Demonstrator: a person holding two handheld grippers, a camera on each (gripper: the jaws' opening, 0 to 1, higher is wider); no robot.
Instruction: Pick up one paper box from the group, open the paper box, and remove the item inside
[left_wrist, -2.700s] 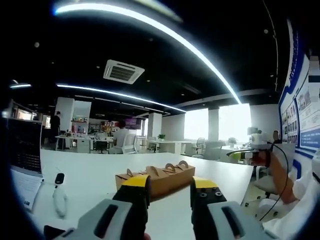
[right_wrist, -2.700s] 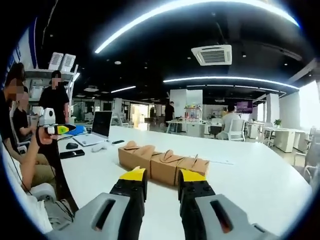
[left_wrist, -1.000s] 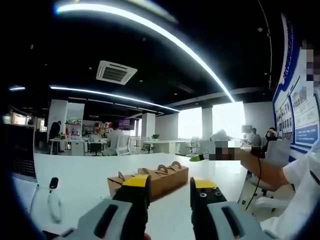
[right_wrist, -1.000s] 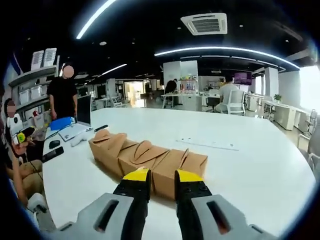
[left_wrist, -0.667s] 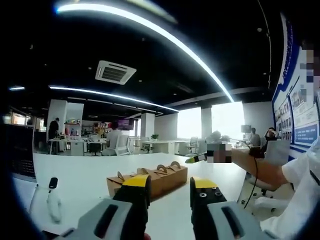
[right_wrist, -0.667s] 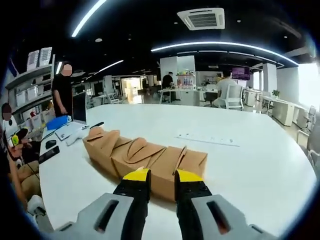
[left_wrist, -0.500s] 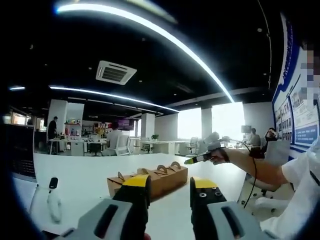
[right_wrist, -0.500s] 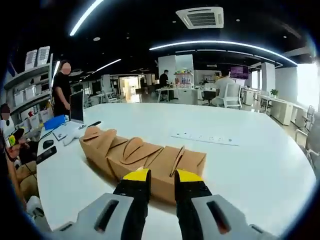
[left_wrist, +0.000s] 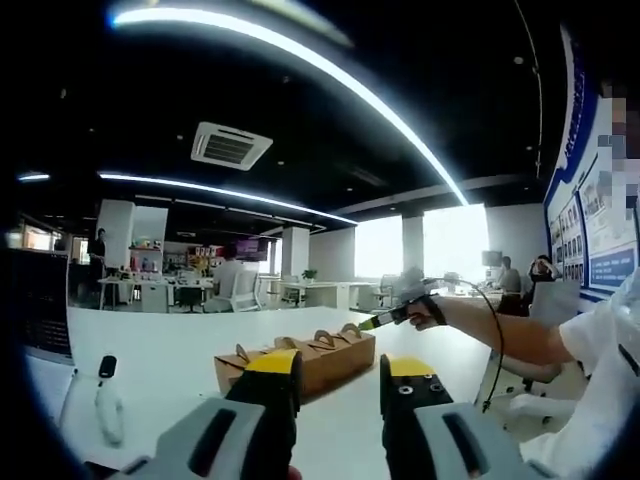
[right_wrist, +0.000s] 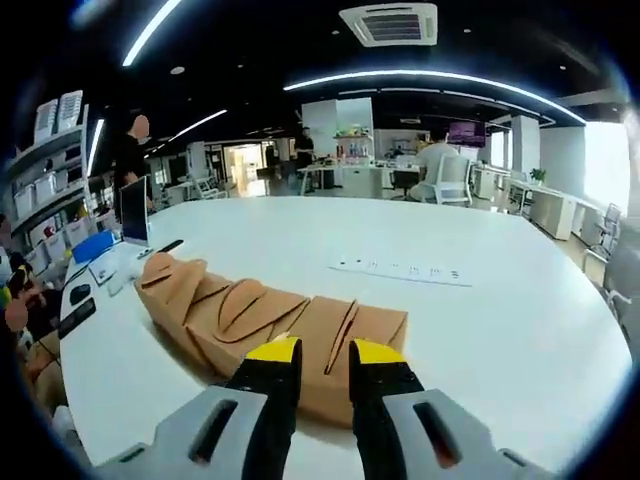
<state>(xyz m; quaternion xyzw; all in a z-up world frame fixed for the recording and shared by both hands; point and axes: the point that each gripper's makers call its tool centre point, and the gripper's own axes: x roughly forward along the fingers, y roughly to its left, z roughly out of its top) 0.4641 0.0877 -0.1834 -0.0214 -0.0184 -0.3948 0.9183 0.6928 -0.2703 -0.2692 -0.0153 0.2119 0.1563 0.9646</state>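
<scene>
A row of several brown paper boxes (right_wrist: 270, 320) with curved handle flaps lies on the white table (right_wrist: 520, 330). My right gripper (right_wrist: 323, 352) hovers just short of the nearest box (right_wrist: 345, 345), its yellow-tipped jaws a little apart with nothing between them. In the left gripper view the same boxes (left_wrist: 300, 358) sit farther off, beyond my left gripper (left_wrist: 338, 385), which is open and empty above the table. In that view the right gripper (left_wrist: 392, 317) reaches in from the right, held by a hand (left_wrist: 425, 312), above the right end of the row.
A white power strip (right_wrist: 400, 271) lies behind the boxes. A laptop (right_wrist: 133, 210), a phone (right_wrist: 75, 312) and small items sit at the table's left end. A white cabled device (left_wrist: 105, 400) lies left of the left gripper. People stand and sit around the office.
The right gripper has moved closer to the boxes and now looks down on the nearest one. In the left gripper view it has travelled left toward the row. The left gripper has stayed put.
</scene>
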